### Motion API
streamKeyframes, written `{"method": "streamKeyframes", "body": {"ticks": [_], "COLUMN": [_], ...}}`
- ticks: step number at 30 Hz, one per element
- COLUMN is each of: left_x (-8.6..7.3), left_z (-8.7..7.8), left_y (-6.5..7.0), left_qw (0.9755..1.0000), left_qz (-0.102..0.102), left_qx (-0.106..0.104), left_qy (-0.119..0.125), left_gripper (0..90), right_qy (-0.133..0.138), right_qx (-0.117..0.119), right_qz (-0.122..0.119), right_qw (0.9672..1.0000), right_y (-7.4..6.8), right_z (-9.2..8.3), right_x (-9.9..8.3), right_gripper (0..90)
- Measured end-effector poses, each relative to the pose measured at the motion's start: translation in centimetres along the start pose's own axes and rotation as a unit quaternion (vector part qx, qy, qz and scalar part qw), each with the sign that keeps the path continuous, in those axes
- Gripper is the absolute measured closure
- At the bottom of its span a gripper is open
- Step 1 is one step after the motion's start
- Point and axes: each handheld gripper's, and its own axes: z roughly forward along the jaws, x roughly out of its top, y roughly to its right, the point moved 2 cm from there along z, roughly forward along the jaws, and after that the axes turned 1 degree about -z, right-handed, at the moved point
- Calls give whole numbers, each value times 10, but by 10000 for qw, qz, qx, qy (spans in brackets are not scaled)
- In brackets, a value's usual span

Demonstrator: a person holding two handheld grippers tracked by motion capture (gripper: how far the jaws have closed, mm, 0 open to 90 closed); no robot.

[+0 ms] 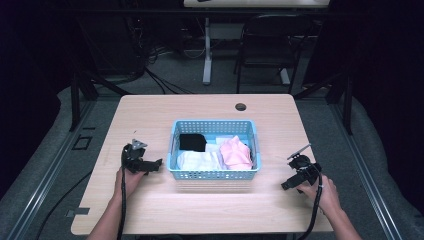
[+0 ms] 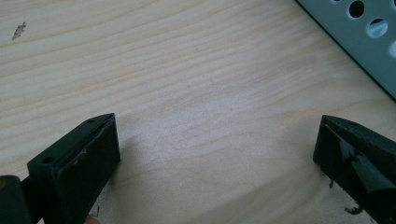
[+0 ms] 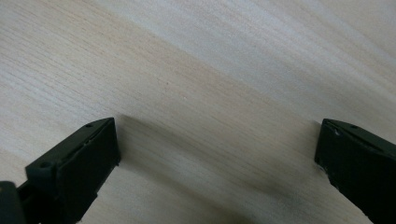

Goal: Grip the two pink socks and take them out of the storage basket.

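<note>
Blue basket of folded cloths

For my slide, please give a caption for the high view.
Two open claws, left claw and right claw, rest beside a blue basket of folded cloths on a wooden table.
</note>
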Motion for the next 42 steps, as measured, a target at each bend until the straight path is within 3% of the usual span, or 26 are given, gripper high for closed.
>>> {"method": "streamKeyframes", "body": {"ticks": [9, 14, 24, 25, 26, 28, 34, 41, 42], "left_x": [0, 0, 1, 1, 1, 1, 1, 1, 1], "left_z": [0, 0, 1, 1, 1, 1, 0, 1, 0], "left_y": [0, 0, 0, 0, 0, 0, 0, 0, 0], "left_qw": [10000, 10000, 10000, 10000, 10000, 10000, 10000, 10000, 10000], "left_qz": [-2, -1, 28, 30, 35, 37, 28, 40, 40], "left_qx": [2, -2, -2, -3, -6, -10, 4, 2, 1], "left_qy": [-1, 0, 14, 13, 14, 16, 10, 2, 1], "left_gripper": [4, 4, 4, 4, 4, 4, 5, 5, 5], "right_qy": [225, 100, 94, -3, 149, 175, 497, 613, 689], "right_qx": [28, 35, 4, 3, 103, 181, 217, 136, 213], "right_qz": [110, 101, 79, 6, 79, 80, -22, -91, -94], "right_qw": [9997, 9999, 9999, 10000, 9998, 9997, 9985, 9980, 9974], "right_y": [-1, -1, -1, -2, -1, -1, -8, -13, -14], "right_z": [1, 1, 1, 0, -4, -10, -26, -41, -45], "right_x": [-4, -1, -1, 1, 3, 6, 9, 12, 14], "right_gripper": [0, 0, 0, 4, 8, 11, 25, 39, 36]}}
